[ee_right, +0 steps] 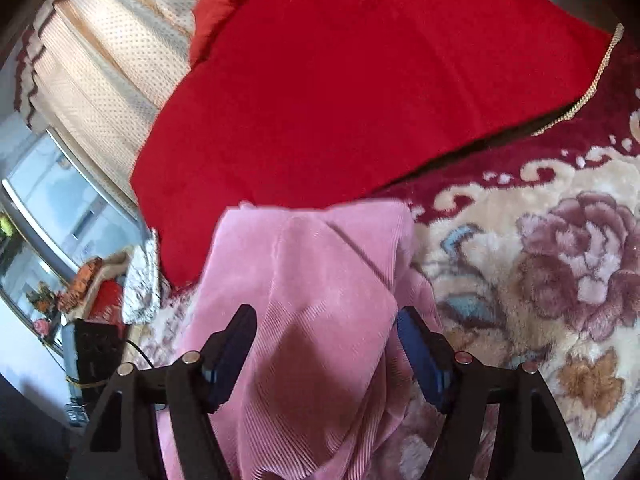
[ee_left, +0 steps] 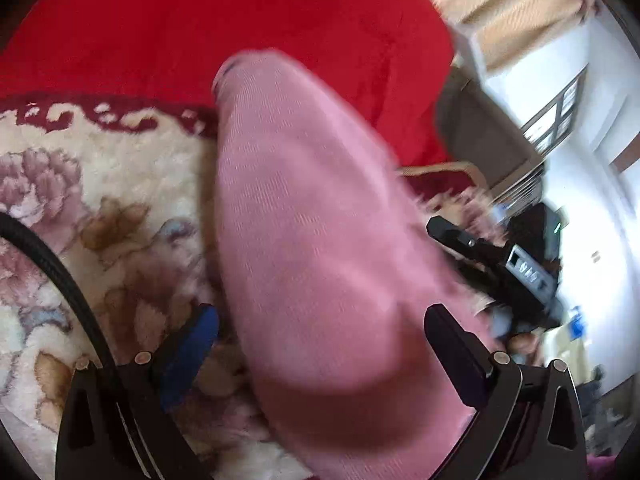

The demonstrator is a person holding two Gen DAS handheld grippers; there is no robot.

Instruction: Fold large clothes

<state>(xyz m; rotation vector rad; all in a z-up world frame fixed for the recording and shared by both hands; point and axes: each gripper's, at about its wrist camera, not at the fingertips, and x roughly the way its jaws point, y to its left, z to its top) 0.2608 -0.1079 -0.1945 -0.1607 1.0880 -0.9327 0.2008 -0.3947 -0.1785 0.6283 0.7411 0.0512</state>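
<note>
Item: pink garment (ee_right: 312, 320), bunched on the floral blanket (ee_right: 560, 280), red cloth (ee_right: 360, 100) at twelve o'clock. We judge folding barely begun. Right tool (ee_right: 326, 344) and left tool (ee_left: 320, 344) gape around it, gripping nothing.

Both wrist views angled down, close over pink garment (ee_left: 320, 240), shared red cloth (ee_right: 360, 100)
</note>
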